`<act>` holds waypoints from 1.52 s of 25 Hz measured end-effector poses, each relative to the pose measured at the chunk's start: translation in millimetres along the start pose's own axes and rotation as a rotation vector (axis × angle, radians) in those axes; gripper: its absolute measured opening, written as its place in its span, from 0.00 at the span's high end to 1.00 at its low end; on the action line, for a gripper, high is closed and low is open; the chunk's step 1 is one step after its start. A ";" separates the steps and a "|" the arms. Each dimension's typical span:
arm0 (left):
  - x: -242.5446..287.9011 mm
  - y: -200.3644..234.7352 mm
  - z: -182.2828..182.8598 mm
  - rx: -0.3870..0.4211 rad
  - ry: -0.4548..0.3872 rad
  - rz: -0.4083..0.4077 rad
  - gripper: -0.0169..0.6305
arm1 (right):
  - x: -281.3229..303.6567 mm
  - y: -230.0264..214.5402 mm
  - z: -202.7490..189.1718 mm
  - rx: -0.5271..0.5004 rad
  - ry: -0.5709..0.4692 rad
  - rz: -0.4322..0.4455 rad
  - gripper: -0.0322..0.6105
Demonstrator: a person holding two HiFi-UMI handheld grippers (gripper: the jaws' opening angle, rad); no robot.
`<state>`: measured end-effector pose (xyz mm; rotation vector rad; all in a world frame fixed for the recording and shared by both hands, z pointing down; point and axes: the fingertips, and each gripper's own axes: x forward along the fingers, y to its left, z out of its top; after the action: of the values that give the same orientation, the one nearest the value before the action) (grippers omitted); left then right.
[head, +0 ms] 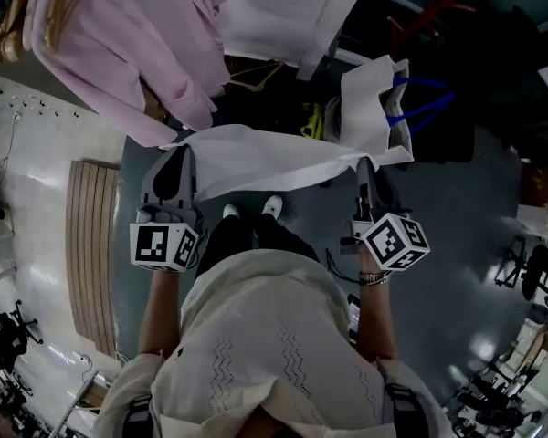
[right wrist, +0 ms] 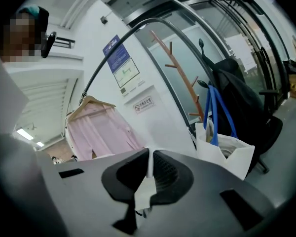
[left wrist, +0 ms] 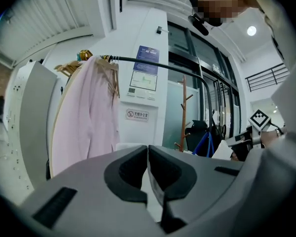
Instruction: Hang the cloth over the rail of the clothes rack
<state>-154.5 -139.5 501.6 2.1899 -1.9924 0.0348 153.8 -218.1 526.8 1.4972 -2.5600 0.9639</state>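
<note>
1. The dark floor [head: 466,226] is bare to the right of the person's feet and gives the widest open room. On the left, a slatted wooden panel [head: 91,245] and white surfaces close that side in.
2. The rack's black rail [left wrist: 158,65] arcs overhead in both gripper views. It is bare along the stretch to the right of the hangers. The head view does not show it clearly.
3. A pink shirt [head: 132,48] hangs from a wooden hanger at the rail's left end. In the head view its lower edge sits just above the cloth's left corner.
4. The white cloth [head: 256,158] is stretched in the air between the two tongs in front of the person. It is below the rail and not on it. Only the head view shows its whole span; each gripper view shows just a thin white strip.
5. A white tote bag [head: 374,108] with blue handles sits just past the cloth's right end. The right gripper view shows it close ahead, by the rail's downward bend.
6. A wooden coat stand [right wrist: 180,78] rises behind the bag, seen only in the gripper views.
7. The left tongs [head: 184,151] are clamped on the cloth's left edge, with fabric pinched between the jaws.
8. The right tongs [head: 363,165] are clamped on the cloth's right edge in the same way.
</note>
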 end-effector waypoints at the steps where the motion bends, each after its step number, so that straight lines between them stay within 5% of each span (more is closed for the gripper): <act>1: 6.2 3.1 4.8 0.020 -0.007 -0.004 0.95 | 5.9 2.2 6.7 -0.001 -0.004 0.002 0.91; 10: 68.6 32.0 93.9 0.159 -0.172 -0.147 0.95 | 25.1 54.7 105.4 -0.113 -0.188 0.063 0.91; 20: 82.3 12.7 274.6 0.397 -0.444 -0.278 0.95 | -12.9 135.6 264.7 -0.199 -0.528 0.181 0.91; 27: 70.9 1.5 383.9 0.475 -0.551 -0.316 0.95 | -46.9 195.8 359.3 -0.401 -0.578 0.224 0.91; 32: 86.6 11.9 464.5 0.571 -0.552 -0.216 0.95 | -53.8 235.8 427.9 -0.468 -0.580 0.263 0.91; 38: 113.3 9.6 551.5 0.764 -0.538 -0.077 0.95 | -41.3 267.3 510.5 -0.609 -0.593 0.179 0.91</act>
<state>-209.8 -333.9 -24.0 2.9969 -2.4606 0.2632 105.2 -357.6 -31.7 1.5214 -2.9799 -0.3340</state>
